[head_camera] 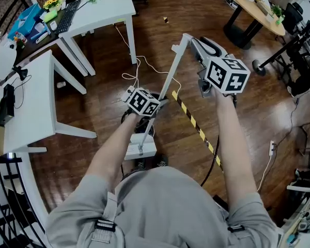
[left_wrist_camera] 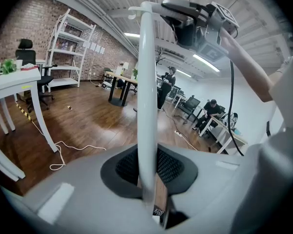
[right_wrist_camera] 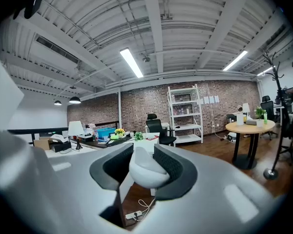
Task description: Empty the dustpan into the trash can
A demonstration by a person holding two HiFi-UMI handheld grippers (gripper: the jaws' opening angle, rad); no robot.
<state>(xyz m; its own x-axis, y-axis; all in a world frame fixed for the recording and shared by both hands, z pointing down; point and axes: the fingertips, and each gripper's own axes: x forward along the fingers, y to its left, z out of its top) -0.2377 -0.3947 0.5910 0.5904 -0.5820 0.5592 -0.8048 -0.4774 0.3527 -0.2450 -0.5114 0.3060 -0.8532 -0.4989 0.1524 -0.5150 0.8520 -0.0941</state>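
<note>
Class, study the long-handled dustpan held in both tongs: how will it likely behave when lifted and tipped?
Probably stiff: the dustpan pole runs straight between the left tongs and right tongs. Likely light: it is thin and plastic-looking. The pan hangs low at the end, so it may swing or pivot when tipped.

Head view: from the person's head, steeply down at the floor (head_camera: 101, 130). Left gripper view: tight on the dustpan handle (left_wrist_camera: 146, 106), facing up it to the right gripper (left_wrist_camera: 170, 9), both also in head view. Right gripper view: level, toward the brick wall (right_wrist_camera: 136, 106).
</note>
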